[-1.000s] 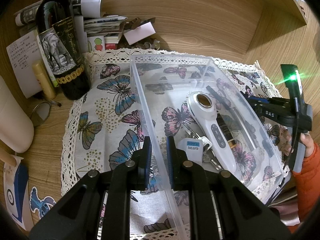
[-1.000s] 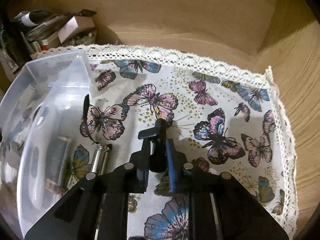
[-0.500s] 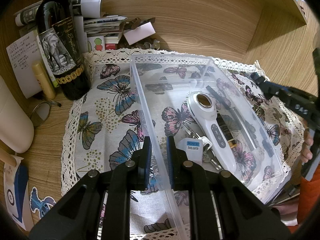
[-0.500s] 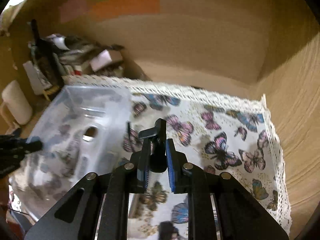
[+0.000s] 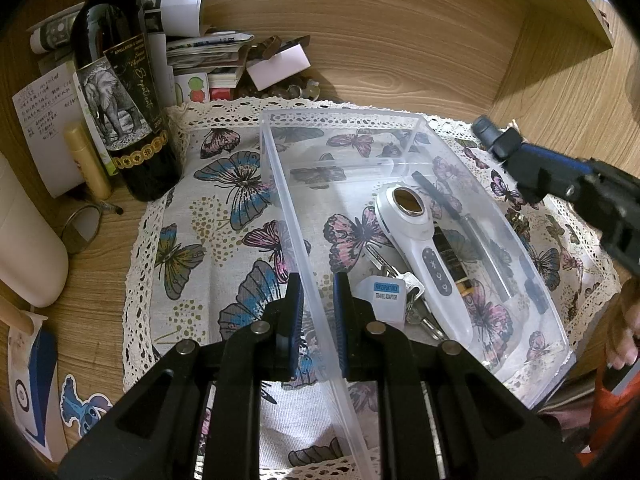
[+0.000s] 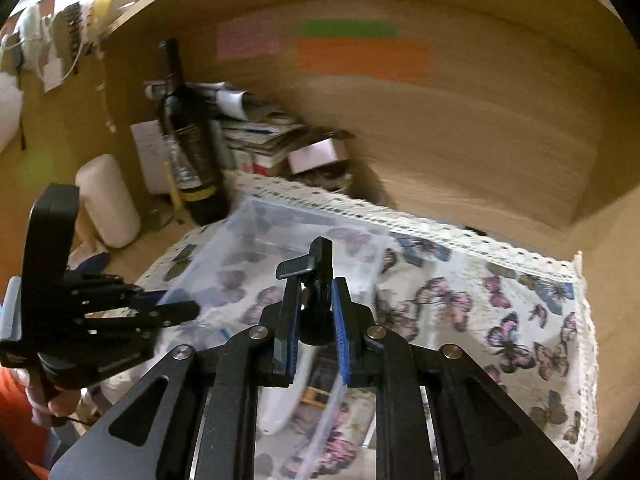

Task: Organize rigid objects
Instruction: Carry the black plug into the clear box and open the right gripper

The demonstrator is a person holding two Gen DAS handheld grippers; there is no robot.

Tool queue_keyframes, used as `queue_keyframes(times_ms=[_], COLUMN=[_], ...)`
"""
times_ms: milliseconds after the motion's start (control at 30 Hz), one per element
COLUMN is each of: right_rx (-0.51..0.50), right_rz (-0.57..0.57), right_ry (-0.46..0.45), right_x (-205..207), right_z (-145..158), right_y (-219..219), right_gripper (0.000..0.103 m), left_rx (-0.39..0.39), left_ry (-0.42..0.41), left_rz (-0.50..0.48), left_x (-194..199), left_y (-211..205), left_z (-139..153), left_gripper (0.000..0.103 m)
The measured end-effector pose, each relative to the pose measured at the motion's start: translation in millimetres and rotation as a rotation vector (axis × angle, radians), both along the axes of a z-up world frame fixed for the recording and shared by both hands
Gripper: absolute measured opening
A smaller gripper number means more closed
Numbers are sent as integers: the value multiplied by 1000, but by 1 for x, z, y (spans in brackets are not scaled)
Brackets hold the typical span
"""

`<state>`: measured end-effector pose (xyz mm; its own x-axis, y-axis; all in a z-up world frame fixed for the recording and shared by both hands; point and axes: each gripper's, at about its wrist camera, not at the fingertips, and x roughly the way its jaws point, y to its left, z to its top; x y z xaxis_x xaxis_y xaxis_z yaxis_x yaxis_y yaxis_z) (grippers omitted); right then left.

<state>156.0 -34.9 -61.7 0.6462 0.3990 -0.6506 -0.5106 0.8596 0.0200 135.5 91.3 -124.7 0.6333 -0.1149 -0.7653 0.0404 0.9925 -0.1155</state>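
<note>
While the left gripper (image 5: pixel 318 300) sits with its two fingers pinched on the near left wall of the clear plastic bin (image 5: pixel 404 120), one finger outside and one inside, the right gripper (image 6: pixel 316 312) hangs in the air above the bin's right side, clamped tight on a small black clip-like piece (image 6: pixel 316 272) whose short lever sticks out to the left above the blue pads. Seen from the left wrist, that same right gripper (image 5: pixel 500 148) reaches in from the right edge, and a hand (image 5: pixel 624 344) in an orange sleeve shows below it. The bin rests on a butterfly-print cloth (image 5: pixel 208 216) with a lace border, spread over a wooden desk (image 5: pixel 400 60). Inside the bin lie a white handheld device (image 5: pixel 424 248) with a round brown-ringed head and a row of buttons on its handle, a bunch of keys (image 5: pixel 412 304) with a white tag marked in blue, and a slim dark pen-like stick (image 5: pixel 452 208) along the right wall. Just left of the cloth stands a dark wine bottle (image 5: pixel 120 92) with an elephant on its label, upright, with a yellow tube (image 5: pixel 88 160) leaning beside it and a heap of papers (image 5: pixel 200 48) and small clutter behind. A white cylinder (image 5: pixel 24 240) lies at the far left.
</note>
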Motion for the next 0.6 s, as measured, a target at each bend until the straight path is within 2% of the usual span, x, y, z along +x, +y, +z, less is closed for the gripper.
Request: queue_keyframes(times_ms=[300,367,433,600], right_rx=[-33,-44,-48,-43], right_rz=[47,44,49,42], right_ry=[55,68,76,63], right_x=[1,1,1,0], right_z=[-20,-23,-25,-21], right_y=[22,25,26,24], right_gripper=[14,16,23,26], left_rx=[-3,-3,-4,-2], left_ry=[-3,-3,-3,-4], left_rz=[-4,-5,-5,-4], left_x=[0,1,1,1], left_y=[-1,0,0,-1], left_z=[0,0,0,0], left_gripper=[14,14,14,14])
